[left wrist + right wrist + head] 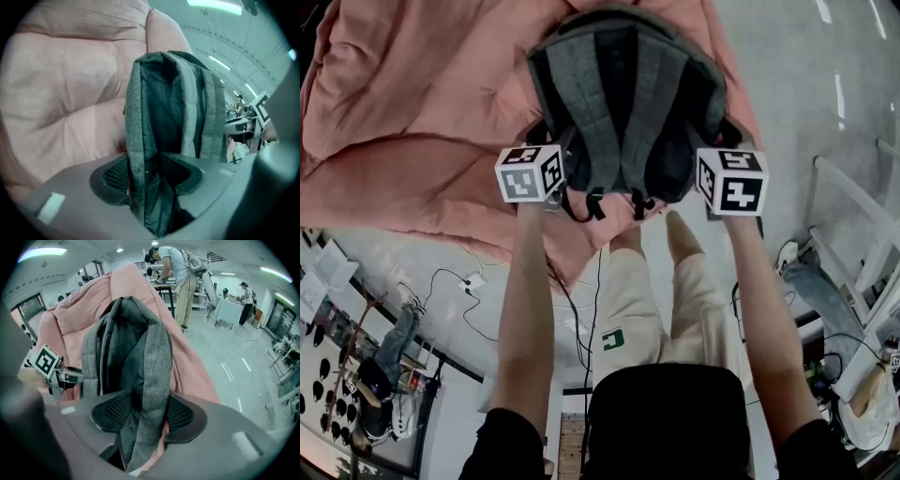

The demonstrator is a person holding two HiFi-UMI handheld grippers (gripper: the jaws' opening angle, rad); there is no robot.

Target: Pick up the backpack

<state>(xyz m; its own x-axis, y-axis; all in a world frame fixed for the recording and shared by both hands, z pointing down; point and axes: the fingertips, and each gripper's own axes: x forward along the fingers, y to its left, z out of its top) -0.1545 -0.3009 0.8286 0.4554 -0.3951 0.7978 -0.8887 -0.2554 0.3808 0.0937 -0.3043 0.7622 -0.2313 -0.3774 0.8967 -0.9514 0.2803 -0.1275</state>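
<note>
A grey backpack [623, 103] lies on a pink quilt [422, 103], its padded back and two shoulder straps facing up. My left gripper [553, 178] is at its lower left side and my right gripper [712, 173] at its lower right side. In the left gripper view the backpack's grey edge [136, 122] and dark fabric fill the gap of the left gripper [145, 176], and both pads press on it. The right gripper view shows the right gripper [147, 413] shut on a grey side fold of the backpack [154, 362].
The pink quilt [192, 357] spreads under and round the backpack. Below it are the person's legs [647, 300], cables [459, 291] on the floor and white frames [862, 244] at the right. People stand at tables [176, 273] far behind.
</note>
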